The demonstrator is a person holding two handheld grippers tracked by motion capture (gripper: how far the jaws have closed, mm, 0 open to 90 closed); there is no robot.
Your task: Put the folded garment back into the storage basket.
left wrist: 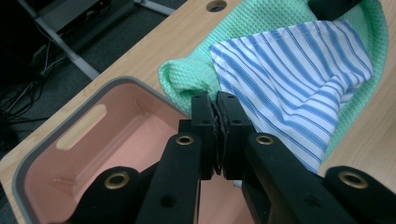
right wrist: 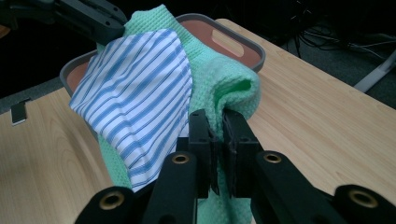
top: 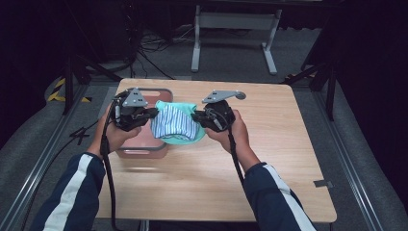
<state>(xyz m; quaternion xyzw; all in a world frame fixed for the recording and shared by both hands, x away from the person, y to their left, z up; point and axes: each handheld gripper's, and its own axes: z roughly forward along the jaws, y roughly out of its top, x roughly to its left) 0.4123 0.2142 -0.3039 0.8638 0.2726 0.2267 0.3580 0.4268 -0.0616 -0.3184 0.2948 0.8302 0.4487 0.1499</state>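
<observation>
The green cloth (top: 185,137) with a blue-striped cloth (top: 173,122) lying on it hangs stretched at the centre of the high view, partly over the pink bin (top: 144,149) on the wooden surface (top: 288,159). The left tongs (top: 155,112) and right tongs (top: 195,117) are each clamped on an opposite edge.

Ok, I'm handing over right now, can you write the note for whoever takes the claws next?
Left claw: shut on the left edge of the cloths.
Right claw: shut on the right edge, pinching the green cloth.
Things: the striped cloth lies on the green cloth, and the two hang as one bundle between the claws, above the table and beside the pink bin.
Done: both cloths gathered and lifted.
Left: probably carry the bundle over the bin, lower it in, then open both claws.
</observation>
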